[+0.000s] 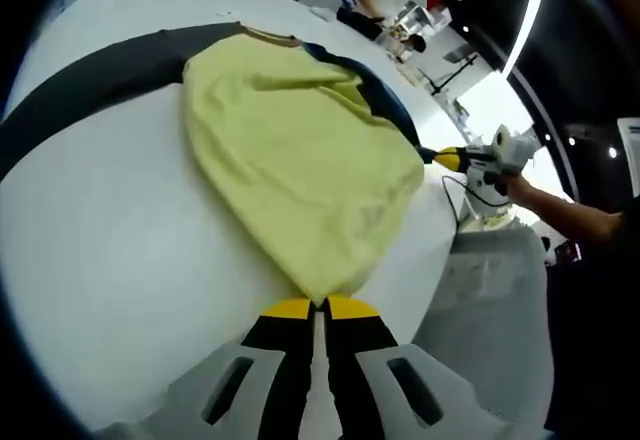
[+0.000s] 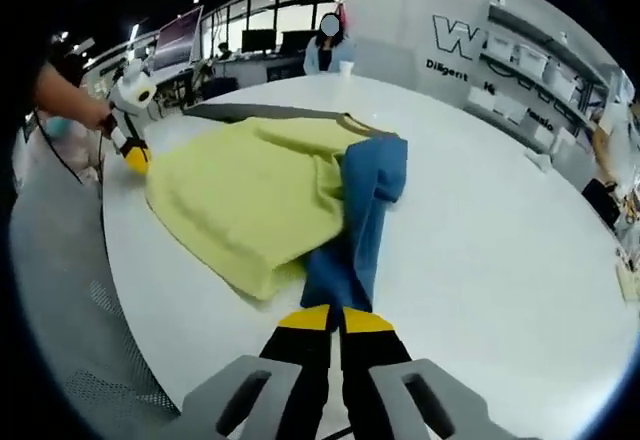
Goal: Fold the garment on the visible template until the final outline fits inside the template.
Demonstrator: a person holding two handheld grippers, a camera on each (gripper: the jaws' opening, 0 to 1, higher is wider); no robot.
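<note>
left gripper view | garment (image 1: 300, 170) yellow, folded, blue sleeve | both grippers' jaws pinch its edge

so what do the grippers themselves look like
Both match: each has two black fingers with yellow tips rising from a pale grey body with slotted cut-outs, as on the left gripper and the right gripper. Seen from the other side, each shows a white housing behind its yellow tip, and a thin dark cable trails from the right one. The person's sleeve looks dark.

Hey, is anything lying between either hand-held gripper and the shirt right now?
No. The left hand-held gripper is shut on the yellow shirt edge, and the right hand-held gripper is shut on its blue sleeve.
</note>
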